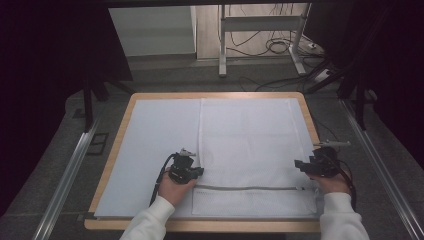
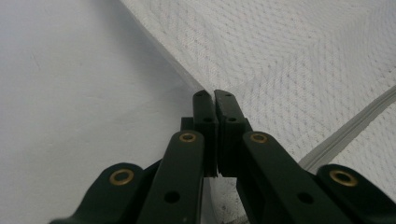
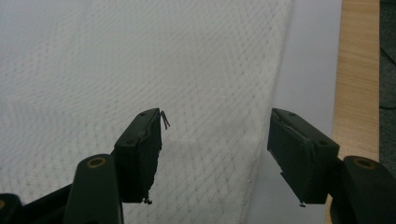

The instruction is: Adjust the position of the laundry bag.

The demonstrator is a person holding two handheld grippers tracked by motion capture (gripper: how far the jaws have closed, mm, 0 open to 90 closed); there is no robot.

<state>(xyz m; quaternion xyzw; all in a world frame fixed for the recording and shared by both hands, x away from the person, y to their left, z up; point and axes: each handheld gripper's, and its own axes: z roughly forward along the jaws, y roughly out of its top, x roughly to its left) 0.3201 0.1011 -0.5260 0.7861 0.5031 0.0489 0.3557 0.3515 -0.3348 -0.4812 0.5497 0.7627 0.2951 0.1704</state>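
Here, starting at my left, my left gripper (image 1: 197, 171) sits at the near left part of the white mesh laundry bag (image 1: 250, 145), just above the left end of the grey zipper (image 1: 250, 188). In the left gripper view its two black jaws are pressed together, tips down at the bag's left edge; I cannot tell whether any mesh is pinched between them. The bag lies flat on a pale sheet (image 1: 155, 150) that covers the wooden table (image 1: 210, 225), taking up the sheet's right half. Its long axis runs away from me, and the zipper crosses it from left to right near my edge of the table. I can read no brand, label or writing on the bag. Over at the right, my right gripper (image 1: 298, 165) hovers at the bag's right border, jaws standing well apart, nothing held; the mesh edge lies beneath the gap between them.
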